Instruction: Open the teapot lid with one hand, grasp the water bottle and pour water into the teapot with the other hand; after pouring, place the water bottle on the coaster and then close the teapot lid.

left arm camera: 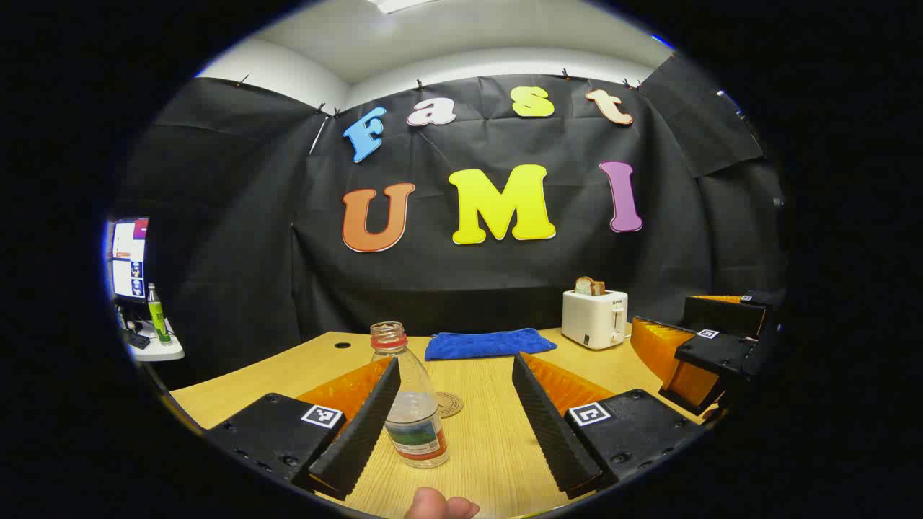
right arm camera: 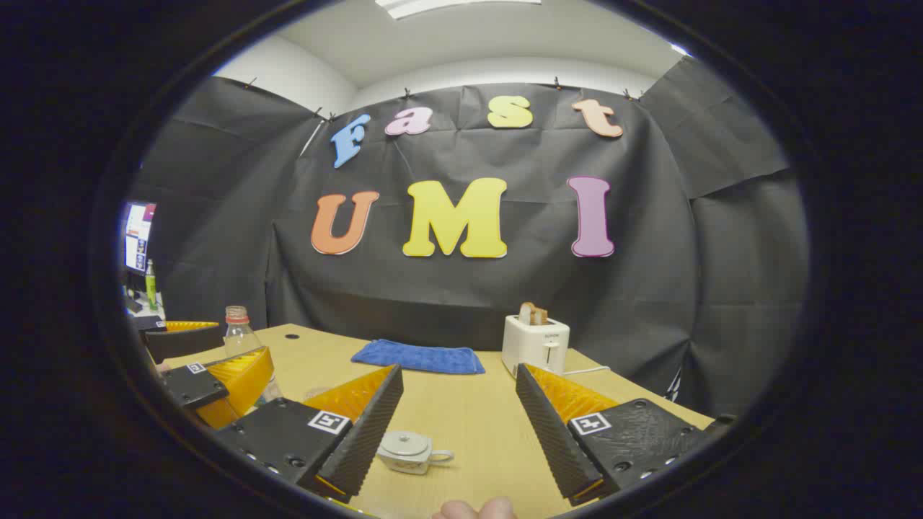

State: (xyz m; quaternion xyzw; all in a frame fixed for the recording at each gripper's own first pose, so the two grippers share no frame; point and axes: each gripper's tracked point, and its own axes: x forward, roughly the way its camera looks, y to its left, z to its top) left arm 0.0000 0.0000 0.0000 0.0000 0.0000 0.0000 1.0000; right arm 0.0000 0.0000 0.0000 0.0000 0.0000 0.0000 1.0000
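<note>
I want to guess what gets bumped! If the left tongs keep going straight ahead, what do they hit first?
Probably the water bottle. It stands on the table between the open left tongs, near the left-hand finger. The coaster lies just behind it; depth is hard to judge.

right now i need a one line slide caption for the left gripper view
Open left gripper poised around an uncapped water bottle on the wooden table, coaster just behind it.
</note>
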